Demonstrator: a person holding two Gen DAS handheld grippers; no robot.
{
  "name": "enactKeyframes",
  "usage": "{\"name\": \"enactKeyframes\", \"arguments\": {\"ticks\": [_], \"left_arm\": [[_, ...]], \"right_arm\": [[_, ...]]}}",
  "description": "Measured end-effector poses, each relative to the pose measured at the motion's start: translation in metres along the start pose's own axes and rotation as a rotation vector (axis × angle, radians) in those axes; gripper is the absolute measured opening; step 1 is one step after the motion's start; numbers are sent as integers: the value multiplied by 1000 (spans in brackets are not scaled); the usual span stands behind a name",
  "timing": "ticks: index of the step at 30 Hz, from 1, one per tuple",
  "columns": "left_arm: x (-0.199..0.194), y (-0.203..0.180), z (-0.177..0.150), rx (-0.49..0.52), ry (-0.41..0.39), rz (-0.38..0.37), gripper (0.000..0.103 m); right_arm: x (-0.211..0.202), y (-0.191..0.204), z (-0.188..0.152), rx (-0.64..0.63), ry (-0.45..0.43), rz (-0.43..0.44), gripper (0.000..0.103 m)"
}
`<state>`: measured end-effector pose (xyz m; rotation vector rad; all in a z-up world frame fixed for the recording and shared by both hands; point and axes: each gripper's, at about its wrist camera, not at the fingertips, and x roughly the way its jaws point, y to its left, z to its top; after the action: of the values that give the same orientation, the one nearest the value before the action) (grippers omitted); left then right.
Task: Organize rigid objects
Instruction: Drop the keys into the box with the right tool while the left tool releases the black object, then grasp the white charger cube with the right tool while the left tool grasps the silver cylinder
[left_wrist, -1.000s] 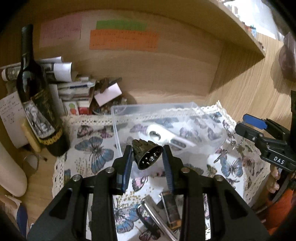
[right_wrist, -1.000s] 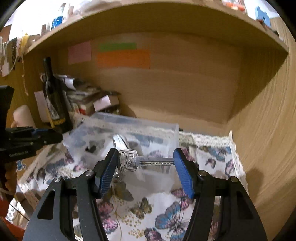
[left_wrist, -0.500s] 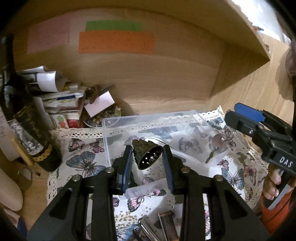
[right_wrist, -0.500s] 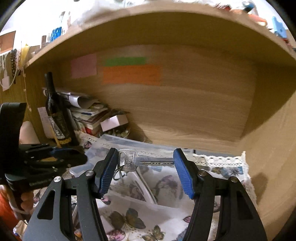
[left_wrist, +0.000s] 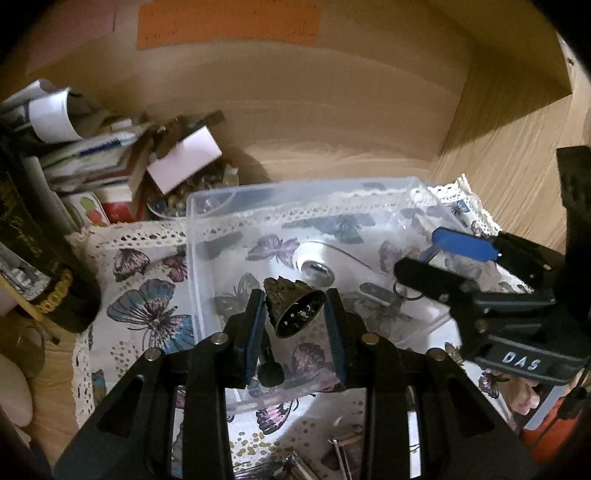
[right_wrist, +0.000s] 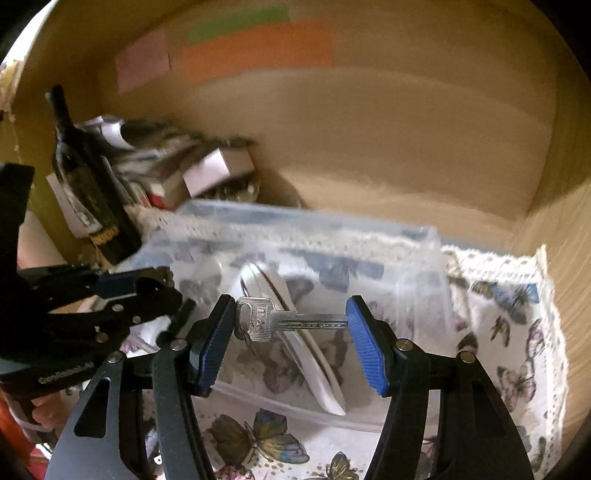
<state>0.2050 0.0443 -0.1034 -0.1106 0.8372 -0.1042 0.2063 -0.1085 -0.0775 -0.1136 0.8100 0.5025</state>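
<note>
Both grippers have moved in over the clear plastic bin (left_wrist: 207, 236) in the past second: the left gripper (left_wrist: 295, 317) pinches a small bronze bell (left_wrist: 293, 308), the right gripper (right_wrist: 291, 325) clamps a silver key (right_wrist: 258, 319) end-to-end, so dropping looks imminent.

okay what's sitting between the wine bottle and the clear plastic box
In the left wrist view, only butterfly-print cloth with its lace edge lies between the dark wine bottle and the clear plastic box.
</note>
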Motion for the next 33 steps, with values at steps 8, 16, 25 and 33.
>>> {"name": "enactKeyframes", "arguments": {"ticks": [8, 16, 25, 33], "left_arm": [[9, -2, -3, 7, 31, 9, 32], [-3, 0, -2, -2, 12, 1, 40], [-50, -1, -7, 20, -94, 44, 64], [-76, 9, -33, 19, -127, 96, 79]], "right_arm": [[15, 5, -6, -9, 61, 25, 59], [10, 0, -4, 15, 55, 21, 59], [-30, 3, -2, -12, -21, 21, 67], [-63, 23, -17, -87, -58, 25, 71]]}}
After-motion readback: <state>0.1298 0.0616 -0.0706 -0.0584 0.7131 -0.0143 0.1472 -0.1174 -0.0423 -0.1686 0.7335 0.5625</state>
